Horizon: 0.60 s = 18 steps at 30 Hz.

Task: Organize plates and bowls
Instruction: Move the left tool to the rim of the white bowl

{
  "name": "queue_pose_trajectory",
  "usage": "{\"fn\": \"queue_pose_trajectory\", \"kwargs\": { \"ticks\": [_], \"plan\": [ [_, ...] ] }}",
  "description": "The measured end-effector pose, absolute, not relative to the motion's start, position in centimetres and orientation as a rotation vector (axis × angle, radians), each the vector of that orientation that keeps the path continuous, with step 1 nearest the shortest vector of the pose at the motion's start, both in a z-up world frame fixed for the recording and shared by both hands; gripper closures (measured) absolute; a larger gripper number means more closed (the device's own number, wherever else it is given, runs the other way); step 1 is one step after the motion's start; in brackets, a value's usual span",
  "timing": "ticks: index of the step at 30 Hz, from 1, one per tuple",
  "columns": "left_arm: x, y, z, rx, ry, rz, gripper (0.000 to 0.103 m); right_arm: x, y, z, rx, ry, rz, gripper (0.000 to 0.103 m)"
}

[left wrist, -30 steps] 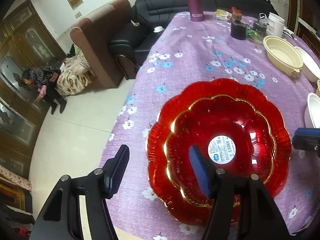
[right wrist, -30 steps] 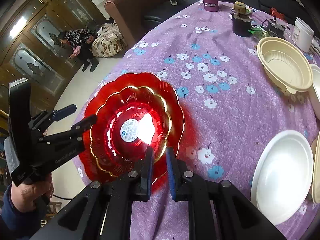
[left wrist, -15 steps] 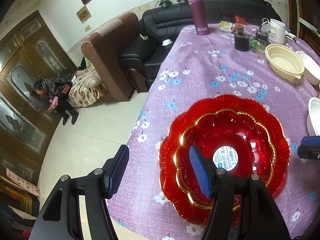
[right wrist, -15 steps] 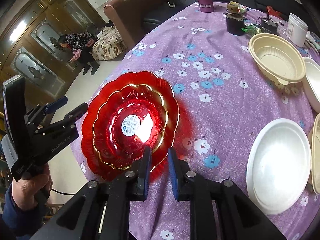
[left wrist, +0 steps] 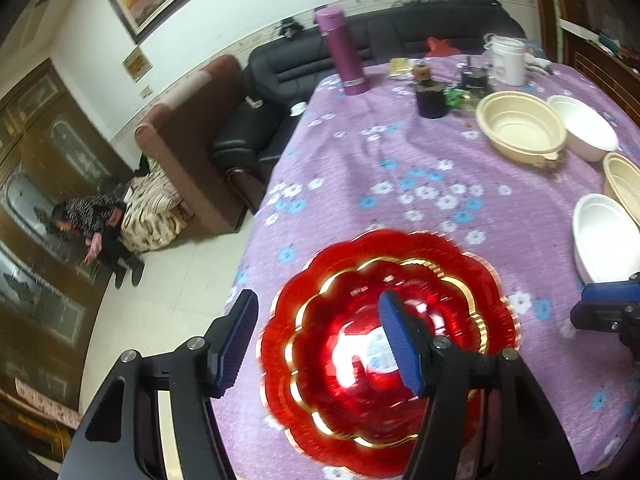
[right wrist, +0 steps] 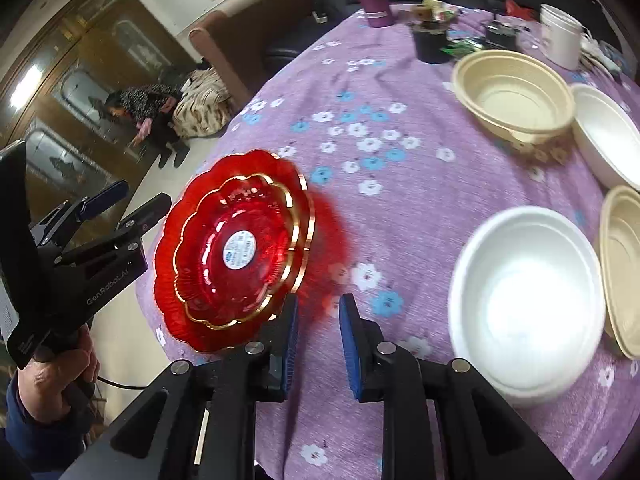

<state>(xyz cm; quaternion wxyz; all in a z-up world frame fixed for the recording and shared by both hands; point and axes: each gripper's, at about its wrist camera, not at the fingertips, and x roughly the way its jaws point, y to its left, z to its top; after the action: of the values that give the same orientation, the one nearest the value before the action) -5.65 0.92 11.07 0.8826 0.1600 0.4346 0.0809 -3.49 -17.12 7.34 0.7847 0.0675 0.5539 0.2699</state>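
Two stacked red scalloped plates with gold rims [left wrist: 384, 344] [right wrist: 236, 248] lie at the near left corner of the purple flowered table [right wrist: 400, 160]. My left gripper [left wrist: 320, 336] is open and empty, hovering above the plates' left edge. My right gripper [right wrist: 318, 320] is open with a narrow gap, empty, just right of the plates' rim; its tip shows in the left wrist view [left wrist: 608, 300]. A white bowl [right wrist: 528, 296] [left wrist: 604, 236] sits to the right, with beige bowls [right wrist: 516, 92] [right wrist: 624, 268] and another white bowl [right wrist: 608, 132] beyond.
A purple thermos [left wrist: 346, 52], a dark jar [left wrist: 430, 98] and a white container [left wrist: 508, 58] stand at the table's far end. Sofas [left wrist: 256, 108] sit beyond the left edge. A person [left wrist: 96, 220] crouches on the floor.
Both grippers have drawn back and up from the red plates. The right gripper's jaws have opened slightly wider and it has shifted right, toward the white bowl.
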Motion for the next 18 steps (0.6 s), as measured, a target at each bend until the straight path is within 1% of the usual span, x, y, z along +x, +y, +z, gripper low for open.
{"fn": "queue_pose_trajectory", "kwargs": {
  "ticks": [18],
  "plan": [
    [-2.7, -10.3, 10.6, 0.434, 0.877, -0.076, 0.041, -4.6, -28.4, 6.7, 0.327, 1.171, 0.369, 0.075]
  ]
}}
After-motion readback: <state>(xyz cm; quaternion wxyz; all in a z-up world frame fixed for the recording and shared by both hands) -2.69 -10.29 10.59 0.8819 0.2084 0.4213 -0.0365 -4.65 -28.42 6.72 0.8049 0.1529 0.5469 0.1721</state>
